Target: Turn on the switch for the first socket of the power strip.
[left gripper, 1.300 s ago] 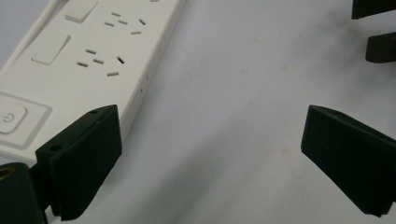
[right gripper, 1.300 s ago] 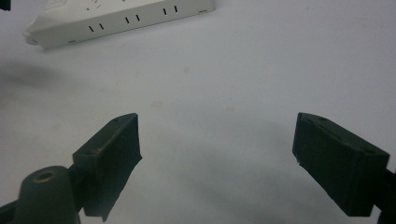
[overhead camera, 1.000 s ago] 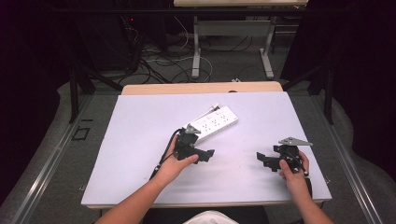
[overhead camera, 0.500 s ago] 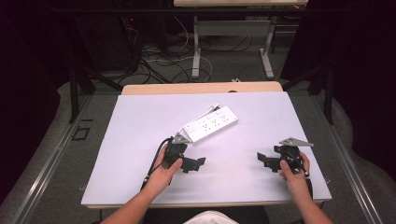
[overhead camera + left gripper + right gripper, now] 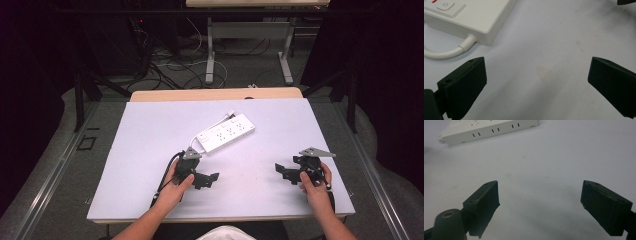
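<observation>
A white power strip (image 5: 225, 134) lies slantwise in the middle of the white table (image 5: 145, 120), its cable end toward my left hand. My left gripper (image 5: 212, 179) rests low over the table just short of that end, jaws pointing right. In the left gripper view my left gripper (image 5: 536, 82) is open with bare table between the jaws. The strip's switch end (image 5: 474, 17) and white cable (image 5: 441, 53) lie beyond its left jaw. My right gripper (image 5: 281, 172) sits at the near right, jaws pointing left. In its own view my right gripper (image 5: 540, 205) is open and holds nothing, and the power strip (image 5: 489, 130) lies far ahead.
A black cable (image 5: 165, 180) trails from the left gripper over the table's near edge. Beyond the table's wooden far edge (image 5: 215, 94) are a desk frame (image 5: 210, 55) and loose floor cables (image 5: 170, 65). A dark rail (image 5: 82, 100) stands at the left.
My left gripper has drawn back from the power strip's end toward the near edge and sunk lower. The right gripper has stayed where it was.
</observation>
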Tool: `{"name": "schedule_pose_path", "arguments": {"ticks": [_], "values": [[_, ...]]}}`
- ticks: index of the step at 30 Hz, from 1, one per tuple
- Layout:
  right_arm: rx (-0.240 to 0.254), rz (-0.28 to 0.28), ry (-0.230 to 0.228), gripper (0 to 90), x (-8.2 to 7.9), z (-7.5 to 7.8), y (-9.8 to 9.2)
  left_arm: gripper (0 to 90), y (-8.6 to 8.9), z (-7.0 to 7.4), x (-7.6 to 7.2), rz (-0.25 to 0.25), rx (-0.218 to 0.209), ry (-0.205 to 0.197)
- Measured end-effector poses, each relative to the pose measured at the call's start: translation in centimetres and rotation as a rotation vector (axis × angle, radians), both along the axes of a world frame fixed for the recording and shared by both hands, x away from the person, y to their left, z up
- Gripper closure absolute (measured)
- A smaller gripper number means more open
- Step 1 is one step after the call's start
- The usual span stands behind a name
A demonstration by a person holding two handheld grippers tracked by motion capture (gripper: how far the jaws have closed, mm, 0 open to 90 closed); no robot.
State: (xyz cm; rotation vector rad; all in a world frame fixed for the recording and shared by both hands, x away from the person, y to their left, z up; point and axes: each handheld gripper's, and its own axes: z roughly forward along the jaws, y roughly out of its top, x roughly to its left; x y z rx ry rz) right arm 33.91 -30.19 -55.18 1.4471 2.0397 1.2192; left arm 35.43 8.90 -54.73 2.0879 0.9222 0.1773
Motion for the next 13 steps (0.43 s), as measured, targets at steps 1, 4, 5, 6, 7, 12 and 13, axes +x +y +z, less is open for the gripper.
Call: {"name": "schedule_pose_path", "arguments": {"ticks": [1,4,5,6,7,12,13], "values": [[0.001,0.001,0.001,14.5,0.01,-0.02,0.00,2.0,0.03,-0.08,0.04,0.004,0.007,-0.002],[0.001,0.001,0.002,14.5,0.05,-0.05,0.00,2.2,0.13,-0.37,0.18,0.018,0.000,0.017],[0.001,0.001,0.001,14.5,0.06,-0.06,-0.01,2.4,0.19,-0.42,0.24,0.017,0.007,0.015],[0.001,0.001,0.002,14.5,0.06,-0.06,0.00,2.4,0.22,-0.48,0.27,0.022,0.003,0.011],[0.001,0.001,0.002,14.5,0.06,-0.07,-0.01,2.4,0.30,-0.46,0.32,0.021,0.011,0.010],[0.011,-0.011,0.011,14.5,0.03,-0.10,-0.02,2.5,0.48,-0.37,0.42,0.028,-0.004,0.007],[0.015,-0.015,0.015,14.5,0.00,-0.10,0.00,2.5,0.51,-0.33,0.43,0.028,-0.003,0.004]]}}
